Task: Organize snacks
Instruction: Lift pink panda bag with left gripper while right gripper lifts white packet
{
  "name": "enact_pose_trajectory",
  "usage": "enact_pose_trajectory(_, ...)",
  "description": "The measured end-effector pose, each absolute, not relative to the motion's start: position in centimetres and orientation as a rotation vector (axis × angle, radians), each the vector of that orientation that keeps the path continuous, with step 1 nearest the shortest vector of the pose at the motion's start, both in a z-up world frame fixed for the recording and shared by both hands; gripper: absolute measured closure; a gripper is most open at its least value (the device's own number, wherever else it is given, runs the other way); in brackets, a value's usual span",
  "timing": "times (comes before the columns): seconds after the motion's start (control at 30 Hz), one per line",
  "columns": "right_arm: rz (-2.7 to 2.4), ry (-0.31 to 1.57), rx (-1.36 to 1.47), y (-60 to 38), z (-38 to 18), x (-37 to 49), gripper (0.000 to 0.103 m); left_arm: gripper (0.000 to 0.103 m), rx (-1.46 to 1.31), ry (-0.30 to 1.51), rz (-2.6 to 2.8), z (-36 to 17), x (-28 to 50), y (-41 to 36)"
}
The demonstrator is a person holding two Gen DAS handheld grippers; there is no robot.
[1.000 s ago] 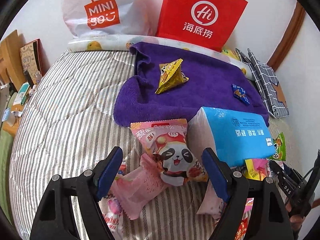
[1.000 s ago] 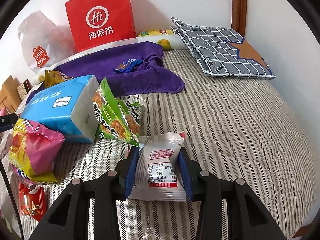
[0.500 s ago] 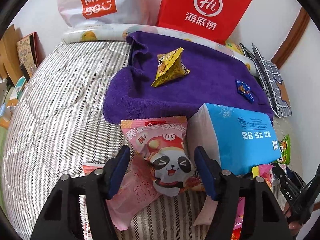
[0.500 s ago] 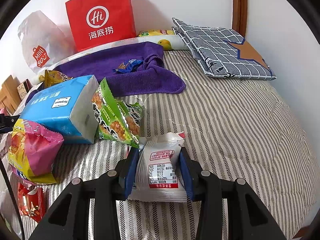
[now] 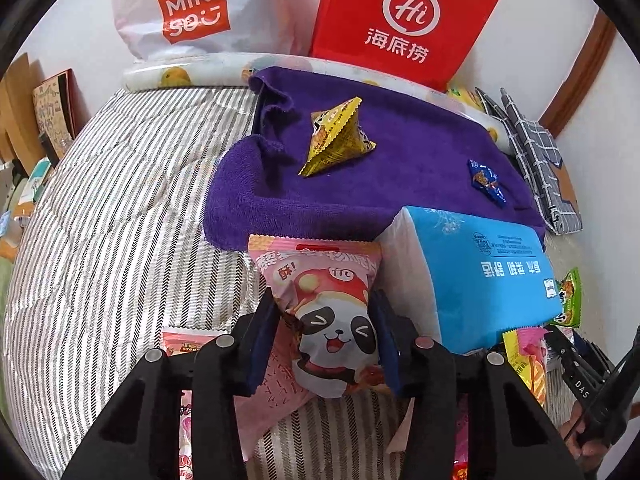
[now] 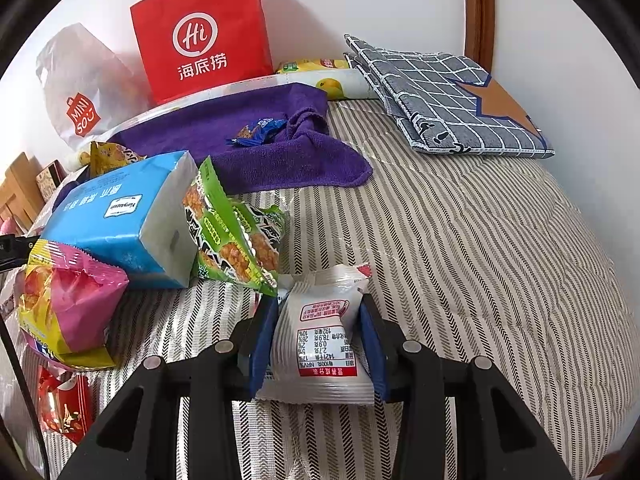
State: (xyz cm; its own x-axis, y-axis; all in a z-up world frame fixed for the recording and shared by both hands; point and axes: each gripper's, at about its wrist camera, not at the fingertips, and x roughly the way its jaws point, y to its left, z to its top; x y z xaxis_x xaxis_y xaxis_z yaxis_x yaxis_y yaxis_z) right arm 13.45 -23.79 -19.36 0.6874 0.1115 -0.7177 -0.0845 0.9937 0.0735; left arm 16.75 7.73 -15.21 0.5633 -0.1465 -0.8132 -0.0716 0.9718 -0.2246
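In the left wrist view, my left gripper [image 5: 324,304] is closing its jaws on a pink panda snack packet [image 5: 320,272], and both blue pads touch its sides. The packet lies over a pale pink wrapper [image 5: 272,392] on the striped bed. A yellow triangular snack [image 5: 336,136] and a small blue candy [image 5: 486,180] rest on the purple towel [image 5: 400,168]. In the right wrist view, my right gripper [image 6: 318,308] is shut on a white snack packet [image 6: 324,344], just above the bedcover. A green snack bag [image 6: 228,232] leans beside it.
A blue tissue pack [image 5: 480,272] lies right of the panda packet. A pink-and-yellow bag [image 6: 68,304] and a red packet [image 6: 60,404] sit at the left. The red paper bag [image 5: 404,20] and white Miniso bag [image 5: 192,8] stand against the wall. A grey checked cushion [image 6: 448,96] lies far right.
The left jaws have drawn in from wide apart until they meet the panda packet's sides. The right gripper and its white packet have stayed put.
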Motion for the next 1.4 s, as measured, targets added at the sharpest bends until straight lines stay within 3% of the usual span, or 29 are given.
enact_pose_trajectory(0.9,0.077,0.788,0.022,-23.5,-18.7,12.4,0.065,0.064,-0.275,0.884,-0.113,-13.0,13.5,9.5)
enact_pose_trajectory(1.4,0.112,0.665,-0.001,-21.8,-12.3,10.4,0.065,0.064,-0.295,0.858,-0.148,-12.0,12.5,9.3)
